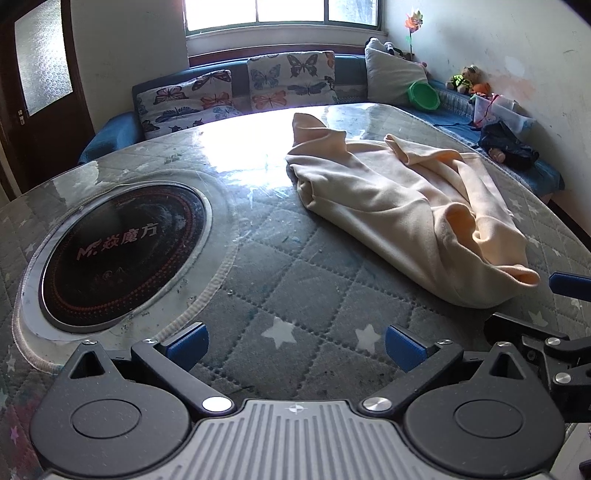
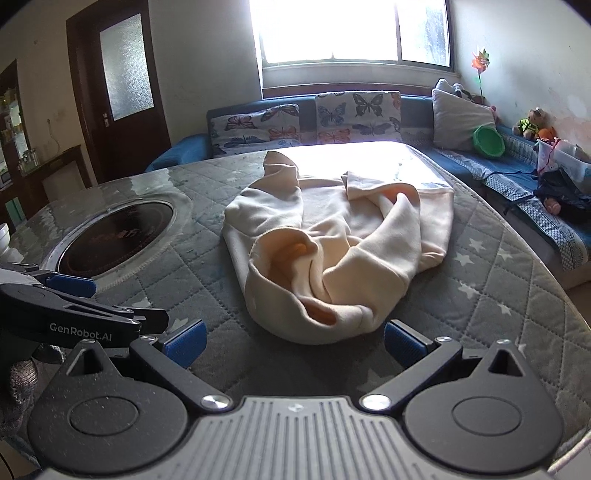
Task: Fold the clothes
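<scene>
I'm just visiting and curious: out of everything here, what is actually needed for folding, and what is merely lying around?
Needed for the job:
- crumpled cream fleece garment
- left gripper, open
- right gripper, open
- quilted grey star-print table cover

Just lying about:
- round black induction hob set into the table
- butterfly-print cushions
- green plastic bowl
- teddy bear

A quilted, star-printed table cover (image 1: pixel 295 280) is being lit by glare from the window (image 2: pixel 351 31). A round black cooktop (image 1: pixel 122 254) is being framed by a cut-out in it. Butterfly cushions (image 2: pixel 358 116), a green bowl (image 2: pixel 488 141) and a teddy bear (image 2: pixel 532 123) are being kept on the blue sofa (image 2: pixel 517 173).
</scene>
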Tool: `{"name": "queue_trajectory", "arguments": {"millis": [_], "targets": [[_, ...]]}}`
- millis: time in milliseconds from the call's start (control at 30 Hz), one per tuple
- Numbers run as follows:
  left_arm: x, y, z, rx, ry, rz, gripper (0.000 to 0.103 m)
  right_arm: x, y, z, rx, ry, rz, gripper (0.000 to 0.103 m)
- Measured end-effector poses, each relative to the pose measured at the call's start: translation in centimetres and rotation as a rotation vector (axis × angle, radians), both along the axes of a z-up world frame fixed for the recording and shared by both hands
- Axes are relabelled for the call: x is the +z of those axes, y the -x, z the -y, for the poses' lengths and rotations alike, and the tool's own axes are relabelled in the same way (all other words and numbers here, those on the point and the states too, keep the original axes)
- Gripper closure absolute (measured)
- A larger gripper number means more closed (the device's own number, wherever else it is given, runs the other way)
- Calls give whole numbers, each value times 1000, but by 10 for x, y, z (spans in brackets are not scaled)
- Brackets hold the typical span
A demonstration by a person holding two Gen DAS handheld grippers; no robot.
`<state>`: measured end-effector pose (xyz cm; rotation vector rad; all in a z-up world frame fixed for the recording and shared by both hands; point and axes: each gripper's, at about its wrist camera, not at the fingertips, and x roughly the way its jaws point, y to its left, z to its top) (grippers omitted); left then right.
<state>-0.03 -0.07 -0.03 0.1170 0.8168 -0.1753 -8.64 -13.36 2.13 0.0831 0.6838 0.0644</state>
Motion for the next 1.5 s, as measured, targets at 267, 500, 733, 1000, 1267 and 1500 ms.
{"name": "queue_trajectory", "arguments": {"millis": [267,500,733,1000,1267,1500], "targets": [[-9,5,21,-10,-6,-21,0,-2,2,2,-13,-11,-16,0],[-10,7,24,-13,2,-25,0,-4,3,5,-33,-29,-28,0],[-11,7,25,-16,0,-33,0,-6,4,6,-44,-40,-31,0],[-12,7,27,-18,0,-37,0,-7,5,7,-52,-45,-36,0],[-13,6,29,-24,3,-39,0,-8,4,7,-51,-49,-40,0],[-14,6,30,-28,11,-40,0,-8,3,6,-51,-53,-43,0]]}}
